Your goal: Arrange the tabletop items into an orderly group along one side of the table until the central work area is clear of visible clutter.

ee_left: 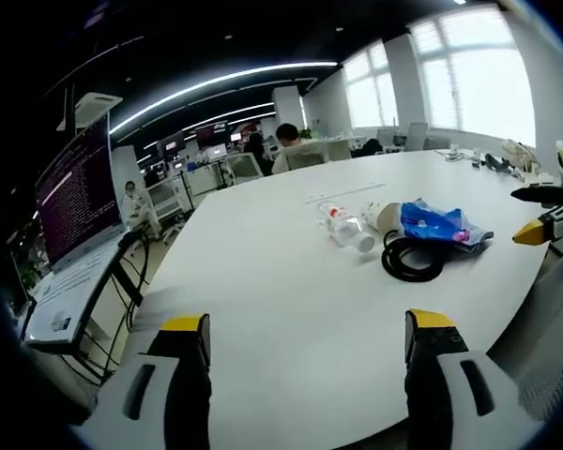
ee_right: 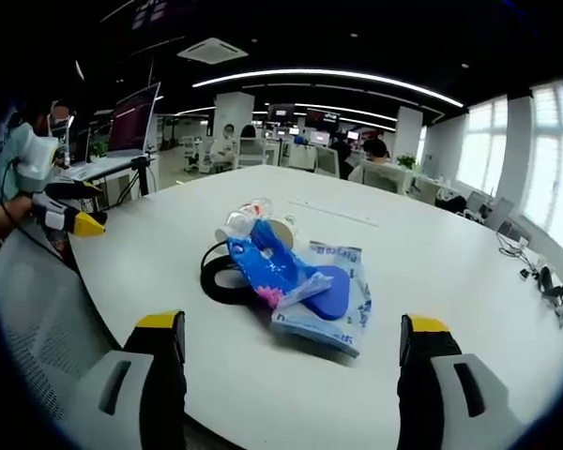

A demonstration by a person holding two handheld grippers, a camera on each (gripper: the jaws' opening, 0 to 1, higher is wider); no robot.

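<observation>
On the round white table (ee_left: 291, 281) lies a small heap: a clear plastic bottle (ee_left: 344, 226), a paper cup on its side (ee_left: 380, 216), a black cable coil (ee_left: 411, 259) and a blue plastic packet (ee_left: 444, 225). My left gripper (ee_left: 308, 336) stands open over bare table, well short of the heap. In the right gripper view the same blue packet (ee_right: 305, 281), coil (ee_right: 220, 274), cup (ee_right: 280, 232) and bottle (ee_right: 244, 220) lie just beyond my open right gripper (ee_right: 291, 339). The right gripper's yellow tips (ee_left: 533, 232) show at the left view's right edge, and the left gripper (ee_right: 75, 220) at the right view's left.
A laptop on a stand (ee_left: 75, 202) sits left of the table. Cables and small items (ee_right: 544, 281) lie at the table's far edge. Office chairs (ee_left: 305, 157), desks and seated people (ee_left: 286, 136) fill the background. A grey chair back (ee_right: 47, 309) is close by the table edge.
</observation>
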